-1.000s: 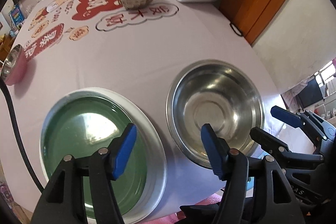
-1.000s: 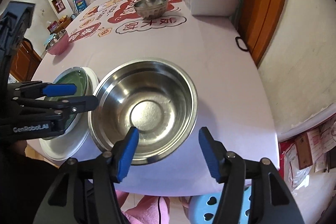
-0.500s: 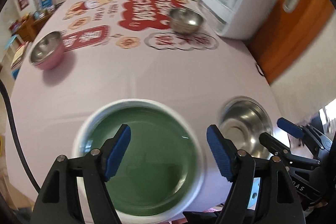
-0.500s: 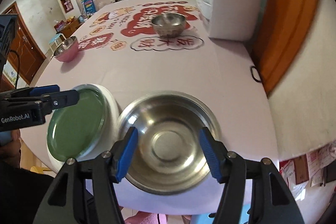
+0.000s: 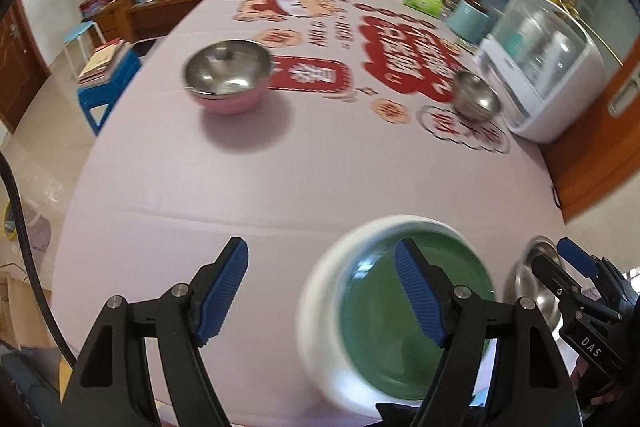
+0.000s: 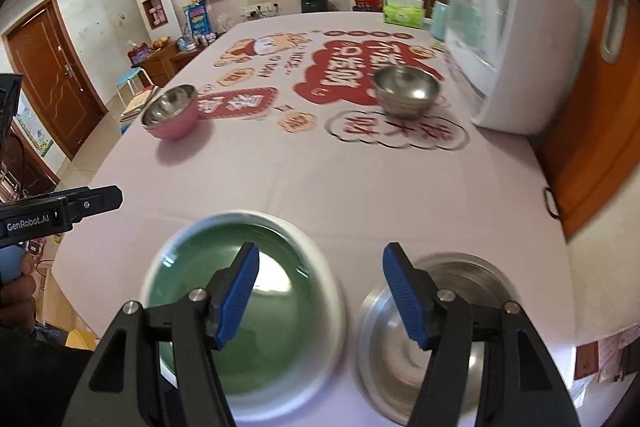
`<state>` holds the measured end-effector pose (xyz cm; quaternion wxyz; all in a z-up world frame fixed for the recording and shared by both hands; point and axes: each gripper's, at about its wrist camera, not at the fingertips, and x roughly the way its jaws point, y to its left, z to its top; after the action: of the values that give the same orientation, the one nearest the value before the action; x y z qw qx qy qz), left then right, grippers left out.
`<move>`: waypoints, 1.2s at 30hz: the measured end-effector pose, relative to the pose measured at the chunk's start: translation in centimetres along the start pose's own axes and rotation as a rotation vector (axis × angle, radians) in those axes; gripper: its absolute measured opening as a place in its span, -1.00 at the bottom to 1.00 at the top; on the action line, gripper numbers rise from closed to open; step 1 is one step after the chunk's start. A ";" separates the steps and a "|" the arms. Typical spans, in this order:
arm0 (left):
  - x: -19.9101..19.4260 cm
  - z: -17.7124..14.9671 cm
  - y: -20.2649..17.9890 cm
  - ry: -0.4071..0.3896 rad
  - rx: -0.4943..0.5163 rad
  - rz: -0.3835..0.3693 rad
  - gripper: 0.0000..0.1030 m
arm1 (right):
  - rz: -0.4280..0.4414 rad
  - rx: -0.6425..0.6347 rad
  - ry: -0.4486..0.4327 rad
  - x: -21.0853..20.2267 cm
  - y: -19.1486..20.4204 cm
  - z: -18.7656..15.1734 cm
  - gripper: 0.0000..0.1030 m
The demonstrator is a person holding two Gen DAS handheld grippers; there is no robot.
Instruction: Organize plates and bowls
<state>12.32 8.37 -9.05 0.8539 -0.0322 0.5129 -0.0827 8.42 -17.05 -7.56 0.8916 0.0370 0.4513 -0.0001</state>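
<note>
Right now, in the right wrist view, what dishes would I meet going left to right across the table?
Pink bowl → green plate → small steel bowl → large steel bowl.

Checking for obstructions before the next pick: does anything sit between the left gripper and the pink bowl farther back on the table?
Nothing visible does. The left gripper is open and empty, and only bare tablecloth lies between it and the pink bowl. The green plate sits off to its right, out of that path.
</note>
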 end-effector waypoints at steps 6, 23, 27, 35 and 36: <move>0.0 1.1 5.6 -0.006 -0.036 0.032 0.46 | 0.021 -0.015 -0.016 1.4 4.5 1.3 0.25; 2.1 5.9 15.5 0.041 -0.015 0.057 0.46 | 0.033 0.023 -0.069 6.1 13.7 5.4 0.28; 2.9 7.4 16.1 0.044 -0.009 0.056 0.47 | 0.036 0.015 -0.072 7.5 14.9 7.0 0.28; 4.3 10.9 17.6 0.041 0.011 0.069 0.47 | 0.048 0.013 -0.071 10.5 16.3 10.5 0.28; 4.6 11.5 17.7 0.046 0.010 0.067 0.47 | 0.049 0.016 -0.070 11.0 16.4 11.0 0.28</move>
<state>26.52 24.69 -10.13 0.8442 -0.0090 0.5328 -0.0574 24.36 -1.05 -8.83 0.9062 0.0552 0.4190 0.0167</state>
